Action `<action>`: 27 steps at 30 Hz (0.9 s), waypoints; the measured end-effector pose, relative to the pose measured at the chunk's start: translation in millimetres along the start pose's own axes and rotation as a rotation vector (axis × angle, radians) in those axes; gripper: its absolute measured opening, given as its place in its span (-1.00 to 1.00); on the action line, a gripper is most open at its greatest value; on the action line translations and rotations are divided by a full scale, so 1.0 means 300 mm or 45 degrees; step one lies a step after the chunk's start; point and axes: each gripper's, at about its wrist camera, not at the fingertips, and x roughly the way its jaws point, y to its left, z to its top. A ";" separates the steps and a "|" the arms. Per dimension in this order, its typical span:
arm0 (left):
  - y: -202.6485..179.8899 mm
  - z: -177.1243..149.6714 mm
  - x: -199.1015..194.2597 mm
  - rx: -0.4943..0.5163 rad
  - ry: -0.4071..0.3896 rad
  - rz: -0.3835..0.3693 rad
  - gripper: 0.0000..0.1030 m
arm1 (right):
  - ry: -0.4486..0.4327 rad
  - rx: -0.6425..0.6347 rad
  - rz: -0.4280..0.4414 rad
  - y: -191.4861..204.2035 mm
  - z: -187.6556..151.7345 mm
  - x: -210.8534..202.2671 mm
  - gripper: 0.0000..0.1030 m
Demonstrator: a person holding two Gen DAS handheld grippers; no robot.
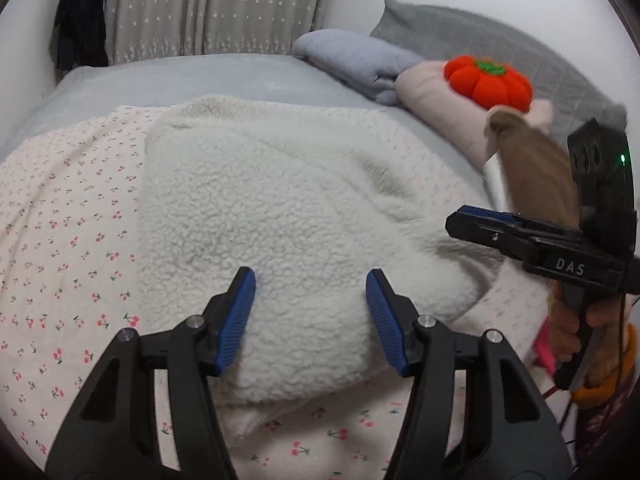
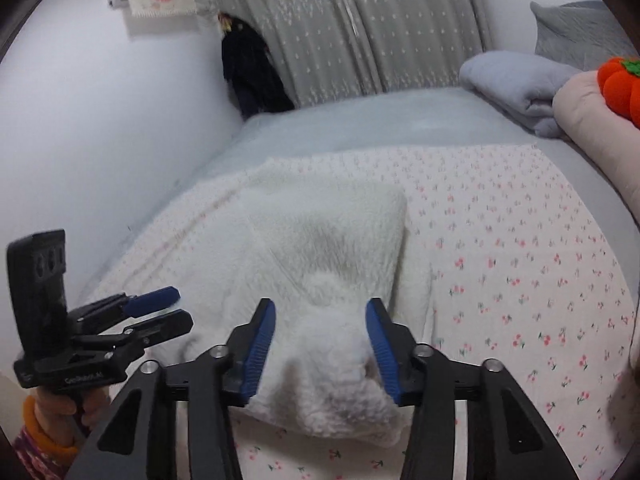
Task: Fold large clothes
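Note:
A large white fleece garment (image 1: 280, 216) lies partly folded on a cherry-print sheet (image 1: 64, 248) on the bed. It also shows in the right wrist view (image 2: 320, 248). My left gripper (image 1: 310, 316) is open just above the garment's near edge, holding nothing. It shows at the left in the right wrist view (image 2: 160, 310). My right gripper (image 2: 322, 344) is open over a bunched fleece corner (image 2: 340, 392), with that corner between its fingers. In the left wrist view the right gripper (image 1: 472, 220) hovers at the garment's right side.
The cherry-print sheet (image 2: 520, 264) covers the near bed. A folded grey blanket (image 1: 360, 60), a pink pillow (image 1: 432, 100), an orange pumpkin plush (image 1: 488, 80) and a brown plush (image 1: 536, 172) sit at the right. Grey curtains (image 2: 360, 32) and a dark hanging garment (image 2: 248, 68) are behind.

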 end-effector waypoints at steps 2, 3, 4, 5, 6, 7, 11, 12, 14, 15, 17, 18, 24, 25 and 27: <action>-0.030 -0.026 0.018 0.083 -0.001 0.068 0.15 | 0.116 0.053 -0.013 -0.049 -0.050 0.082 -0.19; -0.047 -0.035 0.025 0.116 0.008 0.092 0.15 | 0.163 0.142 0.044 -0.091 -0.078 0.125 -0.19; -0.067 -0.044 0.027 0.155 0.005 0.133 0.15 | 0.154 0.188 0.069 -0.114 -0.085 0.131 -0.19; -0.087 -0.048 0.031 0.194 0.004 0.179 0.15 | 0.144 0.206 0.083 -0.124 -0.088 0.126 -0.18; -0.101 -0.049 0.029 0.214 0.004 0.209 0.15 | 0.142 0.208 0.078 -0.123 -0.084 0.123 -0.18; -0.108 -0.046 0.022 0.214 0.003 0.222 0.15 | 0.137 0.197 0.060 -0.115 -0.081 0.111 -0.18; -0.111 -0.021 -0.047 0.113 -0.011 0.242 0.15 | 0.087 0.146 0.000 -0.036 -0.093 -0.003 -0.13; -0.112 -0.028 -0.066 0.096 -0.011 0.247 0.16 | 0.073 0.136 -0.021 -0.025 -0.101 -0.037 -0.12; -0.106 -0.031 -0.099 0.042 0.004 0.266 0.24 | 0.042 0.148 -0.050 -0.013 -0.113 -0.100 -0.01; -0.096 -0.035 -0.110 0.011 0.017 0.279 0.29 | 0.030 0.164 -0.058 -0.008 -0.125 -0.131 0.04; -0.096 -0.048 -0.140 -0.046 0.036 0.298 0.50 | 0.014 0.184 -0.075 0.005 -0.154 -0.181 0.23; -0.099 -0.058 -0.156 -0.071 0.043 0.311 0.52 | 0.008 0.185 -0.086 0.012 -0.167 -0.199 0.26; -0.128 -0.121 -0.221 -0.183 0.107 0.383 0.67 | -0.009 0.172 -0.165 0.066 -0.239 -0.301 0.60; -0.138 -0.133 -0.229 -0.194 0.123 0.397 0.70 | 0.002 0.161 -0.187 0.070 -0.242 -0.306 0.61; -0.155 -0.151 -0.241 -0.201 0.139 0.414 0.80 | 0.015 0.138 -0.224 0.089 -0.252 -0.325 0.61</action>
